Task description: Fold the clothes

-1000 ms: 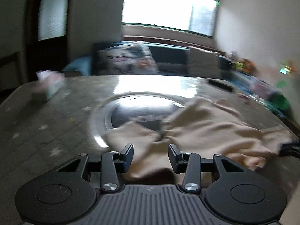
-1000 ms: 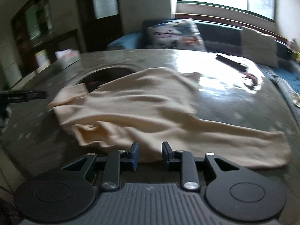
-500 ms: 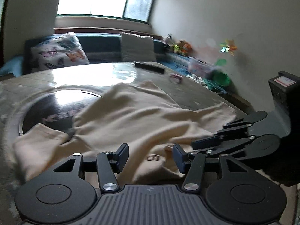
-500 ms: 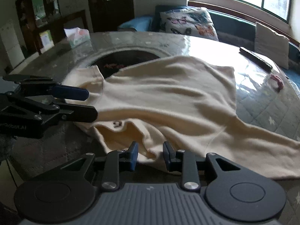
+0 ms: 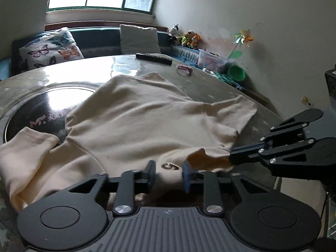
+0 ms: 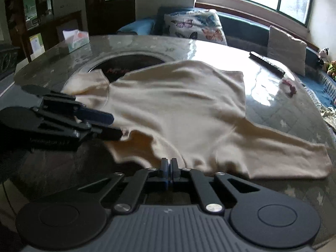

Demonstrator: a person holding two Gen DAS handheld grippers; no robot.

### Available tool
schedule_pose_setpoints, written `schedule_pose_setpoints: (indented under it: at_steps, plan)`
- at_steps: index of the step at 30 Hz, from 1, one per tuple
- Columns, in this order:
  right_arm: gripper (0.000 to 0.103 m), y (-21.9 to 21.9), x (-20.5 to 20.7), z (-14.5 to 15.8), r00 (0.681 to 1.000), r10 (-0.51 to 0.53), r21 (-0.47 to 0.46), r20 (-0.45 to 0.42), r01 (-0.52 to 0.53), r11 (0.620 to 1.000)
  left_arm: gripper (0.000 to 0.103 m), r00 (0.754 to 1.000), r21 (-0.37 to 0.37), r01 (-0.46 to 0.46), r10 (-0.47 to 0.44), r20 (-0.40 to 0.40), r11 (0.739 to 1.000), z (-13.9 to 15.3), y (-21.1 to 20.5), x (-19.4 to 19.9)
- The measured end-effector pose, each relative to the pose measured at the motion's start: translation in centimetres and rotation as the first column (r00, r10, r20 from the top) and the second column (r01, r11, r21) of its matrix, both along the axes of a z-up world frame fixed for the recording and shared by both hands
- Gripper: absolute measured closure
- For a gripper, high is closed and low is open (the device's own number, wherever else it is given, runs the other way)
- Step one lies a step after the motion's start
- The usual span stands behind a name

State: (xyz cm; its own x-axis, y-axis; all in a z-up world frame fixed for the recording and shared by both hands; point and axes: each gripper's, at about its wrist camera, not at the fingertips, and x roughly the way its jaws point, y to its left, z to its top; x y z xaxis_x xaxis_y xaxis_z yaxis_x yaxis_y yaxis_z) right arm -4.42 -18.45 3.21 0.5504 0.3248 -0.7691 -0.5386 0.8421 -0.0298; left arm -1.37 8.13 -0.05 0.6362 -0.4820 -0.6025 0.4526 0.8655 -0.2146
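Note:
A cream T-shirt (image 5: 147, 121) lies spread and wrinkled on the round table (image 5: 210, 88), partly over the dark glass disc (image 5: 37, 109) in its middle. One sleeve reaches left, the other right. My left gripper (image 5: 168, 173) is open at the shirt's near edge, its fingers either side of the collar with a small printed mark. In the right wrist view the same cream T-shirt (image 6: 178, 109) fills the middle, and my right gripper (image 6: 169, 163) is shut on its near edge. My left gripper (image 6: 116, 126) shows there at the left, open.
A black remote (image 5: 154, 58) and a small pink item (image 5: 184, 69) lie on the table's far side. A tissue box (image 6: 75, 38) stands at the far left edge. A sofa with a butterfly cushion (image 5: 50, 49) runs behind. A green bowl (image 5: 237, 72) sits at the right.
My right gripper has shut on the shirt's near edge, which now lifts a little. My left gripper has swung right and closer to the collar, still open.

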Motion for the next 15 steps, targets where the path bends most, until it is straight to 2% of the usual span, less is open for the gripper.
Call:
schedule_pose_setpoints:
  at_steps: [4, 7, 12, 15]
  plan:
    - [0.102, -0.4, 0.0, -1.1, 0.999, 0.027, -0.011, -0.038, -0.027, 1.000, 0.084, 1.000, 0.029, 0.005, -0.005, 0.010, 1.000, -0.2, -0.5, -0.6]
    - [0.098, -0.9, 0.0, -0.6, 0.994, 0.088, 0.016, -0.058, -0.087, 0.996, 0.084, 1.000, 0.051, 0.008, -0.009, 0.018, 0.999, -0.3, -0.9, -1.1]
    - [0.095, -1.4, 1.5, 1.7, 0.989, 0.146, 0.062, 0.013, -0.146, 0.987, 0.084, 1.000, 0.083, -0.006, 0.004, 0.031, 0.997, -0.2, -1.2, -1.1]
    - [0.095, -0.4, 3.4, 1.0, 0.985, 0.173, 0.095, 0.027, -0.175, 0.980, 0.082, 0.998, 0.092, -0.058, 0.055, 0.041, 0.994, 0.6, -0.7, 0.3]
